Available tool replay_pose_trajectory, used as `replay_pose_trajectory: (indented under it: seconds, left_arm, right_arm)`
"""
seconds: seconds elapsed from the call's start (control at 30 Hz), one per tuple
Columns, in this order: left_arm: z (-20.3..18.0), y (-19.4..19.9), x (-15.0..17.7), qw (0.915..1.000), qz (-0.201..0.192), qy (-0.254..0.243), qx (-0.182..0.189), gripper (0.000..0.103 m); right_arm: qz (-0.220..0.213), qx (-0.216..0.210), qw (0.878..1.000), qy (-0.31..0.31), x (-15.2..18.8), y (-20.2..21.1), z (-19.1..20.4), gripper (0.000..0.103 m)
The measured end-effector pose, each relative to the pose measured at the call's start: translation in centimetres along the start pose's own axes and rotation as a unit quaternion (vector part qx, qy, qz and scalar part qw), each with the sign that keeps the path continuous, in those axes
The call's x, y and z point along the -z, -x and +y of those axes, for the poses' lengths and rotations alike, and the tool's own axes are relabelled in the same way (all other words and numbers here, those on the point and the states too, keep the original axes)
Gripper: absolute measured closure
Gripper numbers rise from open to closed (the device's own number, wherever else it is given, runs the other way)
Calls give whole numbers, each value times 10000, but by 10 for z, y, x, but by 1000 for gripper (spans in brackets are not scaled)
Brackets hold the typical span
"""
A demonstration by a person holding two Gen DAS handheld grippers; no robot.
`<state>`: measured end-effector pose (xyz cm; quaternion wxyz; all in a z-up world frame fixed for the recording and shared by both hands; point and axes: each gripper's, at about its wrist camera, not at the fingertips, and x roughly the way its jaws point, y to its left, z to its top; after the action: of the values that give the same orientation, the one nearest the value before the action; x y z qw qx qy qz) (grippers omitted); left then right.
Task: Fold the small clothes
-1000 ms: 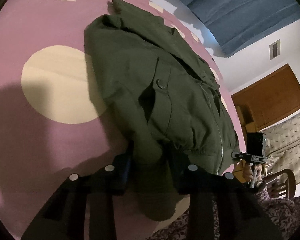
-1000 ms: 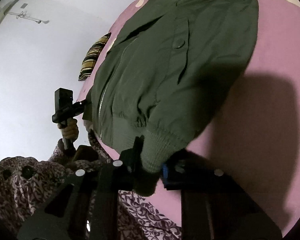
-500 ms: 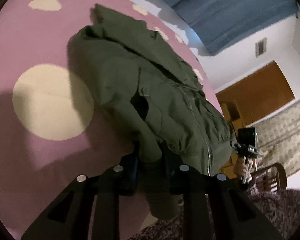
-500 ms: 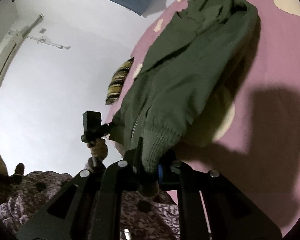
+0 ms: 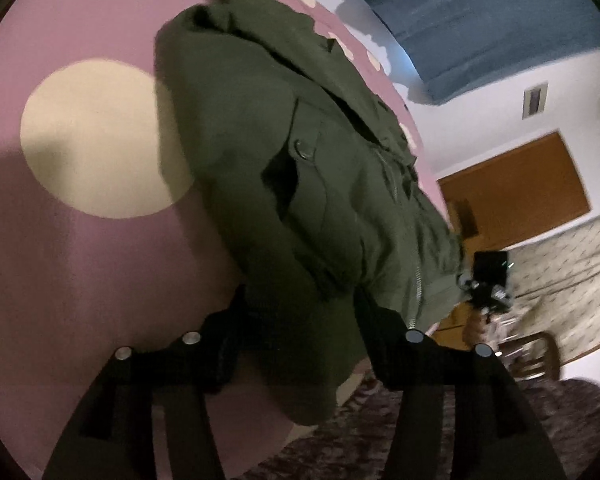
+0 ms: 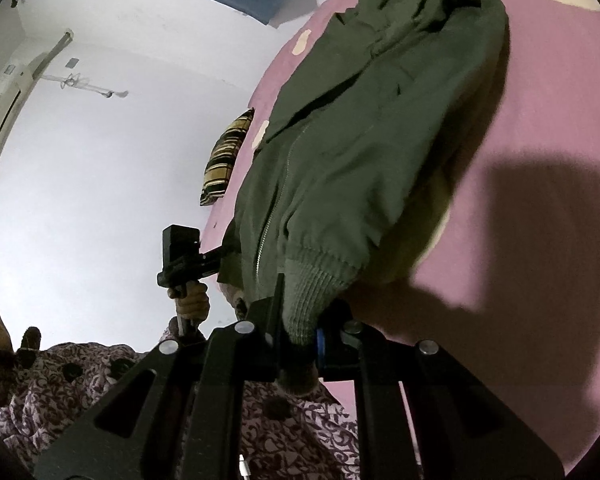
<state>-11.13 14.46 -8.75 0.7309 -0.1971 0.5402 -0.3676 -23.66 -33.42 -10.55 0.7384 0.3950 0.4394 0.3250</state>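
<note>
While the small olive-green jacket (image 5: 300,184) hung by its bottom hem above the pink bedsheet (image 5: 80,264), each gripper had hold of one lower corner of it. The left gripper (image 5: 300,320) had its fingers (image 5: 228,344) spread fairly wide, with a thick bunch of the jacket's hem filling the gap between them and sagging below; the fabric was plainly caught there. The right gripper (image 6: 298,332) was closed down narrow on the ribbed knit hem (image 6: 316,276), which was squeezed between its two pads and stuck out a little beneath them.

From the hem the jacket ran away upward and toward the sheet, its far collar end lying against the pink cloth, its zipper (image 6: 274,204) running up the front. A snap button (image 5: 302,148) sat on a pocket flap beside a dark pocket opening. A large cream dot (image 5: 96,136) on the sheet lay just beside the jacket, partly covered by its edge, and the jacket's shadow fell on the sheet on the other side.

A striped pillow (image 6: 226,160) lay at the sheet's edge beyond the jacket. A wooden chair (image 5: 536,356) stood well apart from it.
</note>
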Motion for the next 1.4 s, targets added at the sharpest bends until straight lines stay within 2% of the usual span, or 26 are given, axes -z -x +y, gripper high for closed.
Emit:
replay_pose_trajectory:
  seconds: [0.03, 0.07, 0.1, 0.2, 0.27, 0.4, 0.6, 0.87, 0.97, 1.13, 1.23, 1.4]
  left_arm:
    - [-3, -1, 0, 9999, -16, -80, -81, 51]
    - [-5, -2, 1, 9996, -38, -137, -235, 64]
    - [-6, -3, 0, 9991, -9, -187, -391, 68]
    - [-4, 1, -3, 9996, -40, -56, -268, 77]
    - [-8, 5, -9, 9999, -116, -11, -97, 80]
    - [-12, 23, -20, 9959, -548, 238, 686, 82]
    - [-33, 47, -59, 9831, -1193, 378, 1333, 86]
    - [-35, 38, -147, 9716, -1628, 582, 1616, 88]
    - [-29, 22, -190, 9723, -1654, 655, 1513, 88]
    - [-7, -10, -240, 9775, -1495, 942, 1150, 88]
    - [11, -37, -266, 9825, -1317, 1116, 701, 88]
    - [45, -74, -291, 9849, -981, 1406, 222, 88]
  right_arm:
    - [28, 11, 10000, -32, 1, -1, -2, 91]
    - [44, 46, 10000, -63, 1, -2, -3, 91]
    - [43, 74, 9999, -79, 0, -4, -2, 91]
    - [-5, 95, 10000, -24, -5, -7, 3, 91]
    - [-118, -39, 9999, -54, -6, -4, 6, 92]
    - [-398, -362, 9984, -158, -13, 4, 10, 92]
    - [-1008, -818, 9915, -99, -44, 25, 29, 92]
    - [-1598, -1177, 9801, -19, -128, 32, 40, 92]
    - [-1722, -1253, 9768, -208, -166, 25, 31, 92]
    - [-1814, -1218, 9736, -653, -219, 4, -1, 92]
    - [-1826, -990, 9725, -1052, -247, -11, -32, 92]
    - [-1766, -464, 9663, -1814, -274, -37, -95, 92]
